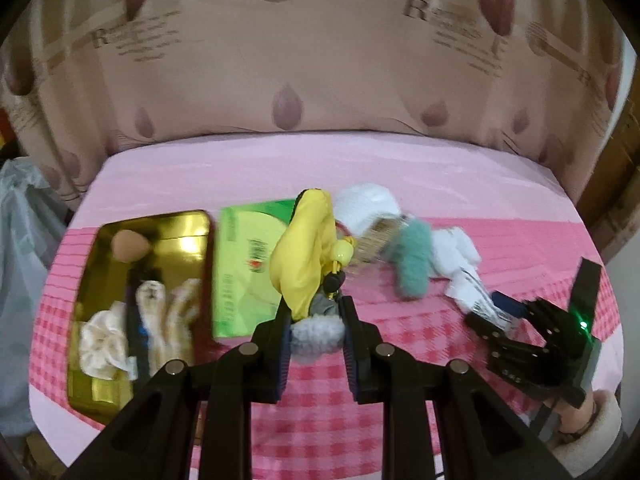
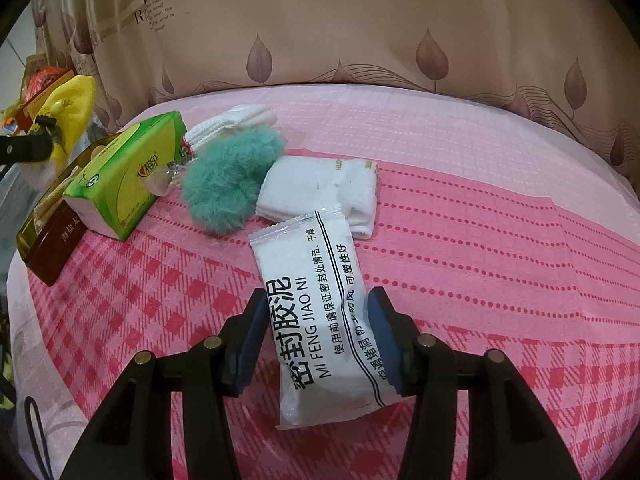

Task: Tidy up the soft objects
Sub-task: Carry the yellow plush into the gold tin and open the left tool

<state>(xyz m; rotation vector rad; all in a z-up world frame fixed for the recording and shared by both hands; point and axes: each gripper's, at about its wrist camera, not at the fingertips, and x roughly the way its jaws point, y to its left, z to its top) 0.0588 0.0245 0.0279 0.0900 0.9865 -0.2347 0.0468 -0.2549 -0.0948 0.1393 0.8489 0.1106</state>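
My left gripper (image 1: 316, 312) is shut on a yellow fabric pouch (image 1: 304, 248) with a grey fluffy end (image 1: 316, 334), held above the pink checked cloth (image 1: 400, 344). The pouch also shows in the right wrist view (image 2: 76, 108). My right gripper (image 2: 316, 304) has its jaws around a white sealing-clay packet (image 2: 320, 312), pads touching its sides. A teal fluffy scrunchie (image 2: 228, 184), folded white socks (image 2: 320, 192) and a white knitted item (image 2: 236, 120) lie beyond. The gold tin (image 1: 192, 224) at left holds several soft items.
A green tissue pack (image 2: 116, 176) lies between the tin (image 2: 52, 248) and the scrunchie. A leaf-patterned curtain (image 1: 320, 60) hangs behind the table. The cloth's far edge curves along the back.
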